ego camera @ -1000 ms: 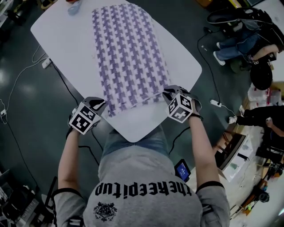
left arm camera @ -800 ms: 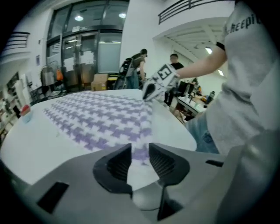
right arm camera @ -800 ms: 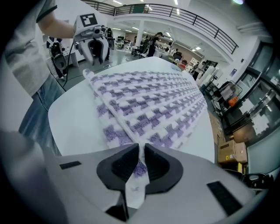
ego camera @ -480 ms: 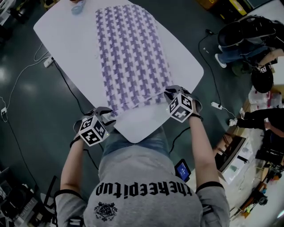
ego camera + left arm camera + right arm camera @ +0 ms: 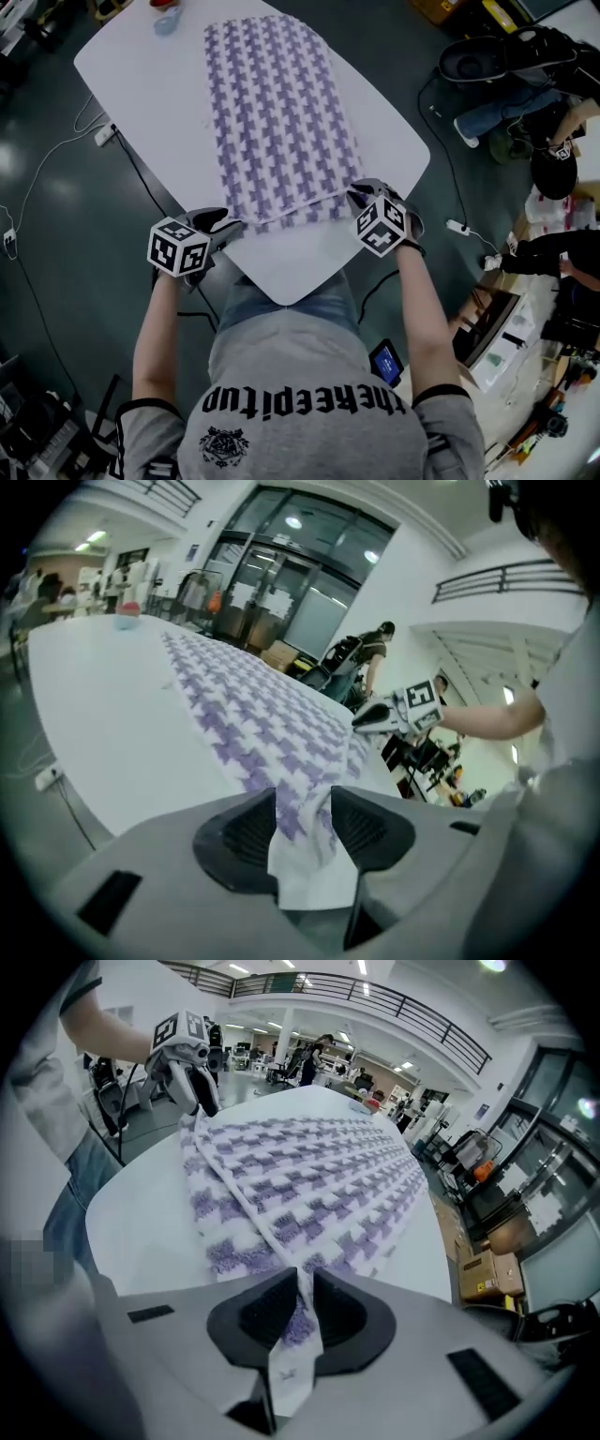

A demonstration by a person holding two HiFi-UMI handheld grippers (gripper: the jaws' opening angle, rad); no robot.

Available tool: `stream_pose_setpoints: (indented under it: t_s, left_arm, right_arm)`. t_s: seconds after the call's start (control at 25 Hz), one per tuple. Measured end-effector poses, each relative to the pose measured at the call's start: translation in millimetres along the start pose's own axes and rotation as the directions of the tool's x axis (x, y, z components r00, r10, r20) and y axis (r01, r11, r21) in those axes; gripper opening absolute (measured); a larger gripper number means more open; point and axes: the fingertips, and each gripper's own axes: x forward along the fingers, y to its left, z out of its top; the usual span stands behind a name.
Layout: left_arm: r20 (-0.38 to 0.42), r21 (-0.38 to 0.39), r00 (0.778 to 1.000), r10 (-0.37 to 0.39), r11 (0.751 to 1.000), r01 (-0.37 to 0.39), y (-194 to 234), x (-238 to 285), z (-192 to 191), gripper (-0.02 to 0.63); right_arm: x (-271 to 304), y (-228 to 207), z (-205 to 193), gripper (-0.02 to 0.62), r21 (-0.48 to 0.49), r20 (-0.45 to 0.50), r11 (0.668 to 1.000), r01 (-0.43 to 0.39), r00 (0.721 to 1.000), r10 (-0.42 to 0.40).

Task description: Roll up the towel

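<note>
Your left tongs (image 5: 221, 228) stand open around the near left corner of the towel (image 5: 277, 112). They have just opened, then closed a little, so the loose corner can slip out if you lift now. Your right tongs (image 5: 362, 195) are clamped on the near right corner. The towel lies flat along the bench (image 5: 122, 84). Half a second ago the left tongs were drawn nearer to you.

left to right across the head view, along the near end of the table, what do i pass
left tool (jaws just opened, towel corner between them), purple-and-white towel, right tool, white power strip on the floor, person in black
</note>
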Motion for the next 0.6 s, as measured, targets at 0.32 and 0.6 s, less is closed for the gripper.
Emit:
stream_pose_setpoints:
  t_s: [0.32,0.6]
  left_arm:
    - [-0.093,0.014,0.964,0.248,0.969,-0.248,42,11,-18,0.091]
    - [0.051,0.430,0.938,0.342,0.841,-0.330,22,-15,8,0.156]
  right_arm:
    - [12,1,-2,0.034,0.081,0.029,0.997,-0.012,1.000,0.009]
    - [-2,-12,16,0.044,0.190,0.105,0.982,-0.007,0.994,-0.013]
